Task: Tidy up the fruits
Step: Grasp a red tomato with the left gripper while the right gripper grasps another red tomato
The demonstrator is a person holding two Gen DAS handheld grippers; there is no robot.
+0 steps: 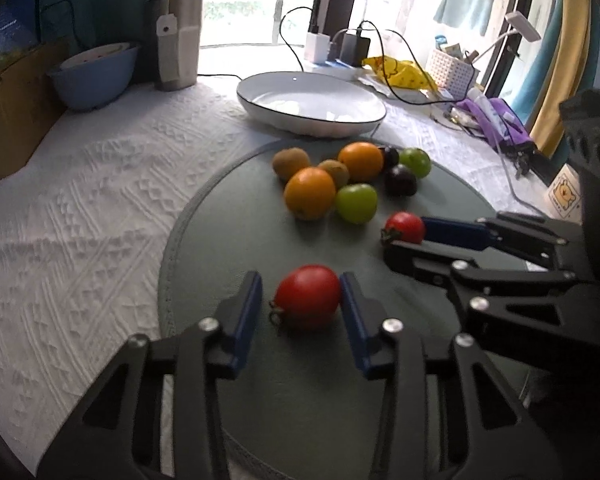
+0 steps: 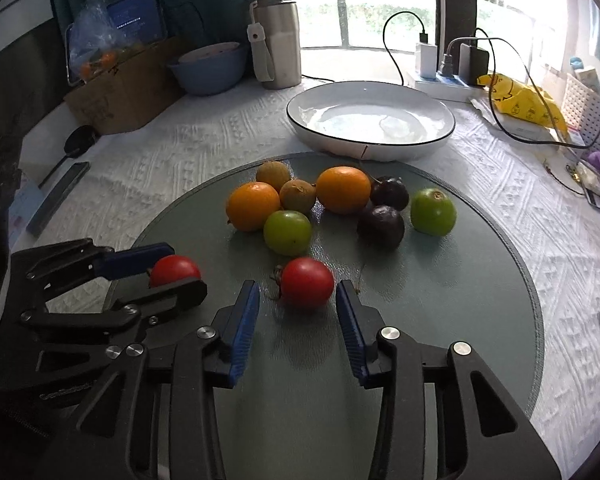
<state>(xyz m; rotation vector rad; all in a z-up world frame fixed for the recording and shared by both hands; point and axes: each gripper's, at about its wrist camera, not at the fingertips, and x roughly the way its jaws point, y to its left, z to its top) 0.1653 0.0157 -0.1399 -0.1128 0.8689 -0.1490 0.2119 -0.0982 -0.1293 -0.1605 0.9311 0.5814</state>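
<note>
Each gripper straddles its own red tomato on the grey round mat [image 2: 440, 300], likely so both lift together. The left gripper [image 1: 300, 300] is open around the near tomato [image 1: 307, 295]; the right gripper [image 2: 296, 300] is open around the other tomato [image 2: 307, 282]. At 12 o'clock the white dish [image 2: 370, 120] holds nothing.

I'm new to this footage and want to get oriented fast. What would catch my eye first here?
Two red tomatoes on the round grey mat: the left gripper brackets the nearer tomato with its jaws apart, and the right gripper does the same with the other tomato. Behind them sits a bright cluster of oranges, green fruits, kiwis and dark fruits, then the empty white dish.
</note>
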